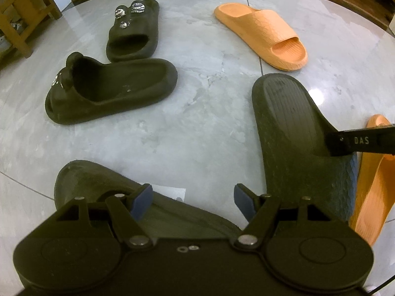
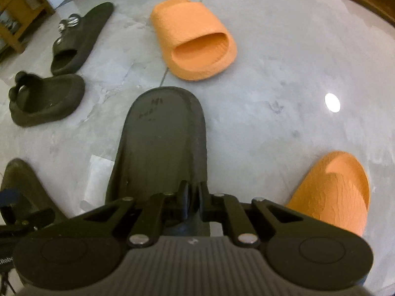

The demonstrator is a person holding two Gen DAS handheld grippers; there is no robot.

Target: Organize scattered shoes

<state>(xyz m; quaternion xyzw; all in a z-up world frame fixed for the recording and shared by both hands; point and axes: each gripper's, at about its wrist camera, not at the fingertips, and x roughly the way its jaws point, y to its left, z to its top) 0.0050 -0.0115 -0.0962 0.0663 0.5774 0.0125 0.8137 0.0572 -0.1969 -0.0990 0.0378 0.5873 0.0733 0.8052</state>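
A dark grey slipper (image 2: 160,143) lies on the tiled floor with its heel pointing away. My right gripper (image 2: 193,197) is shut on the strap edge at its near end. From the left wrist view, that slipper (image 1: 291,128) sits at the right with a right-gripper finger (image 1: 355,143) across it. My left gripper (image 1: 192,197) hangs open, its blue pads (image 1: 142,198) wide apart, over a second dark grey slipper (image 1: 98,185) without touching it.
Two black slippers with silver charms (image 1: 133,32) (image 1: 111,91) lie at the far left. One orange slipper (image 1: 261,34) lies far ahead, another (image 2: 333,187) just right of the held slipper. Wooden furniture (image 1: 22,12) stands at the far left.
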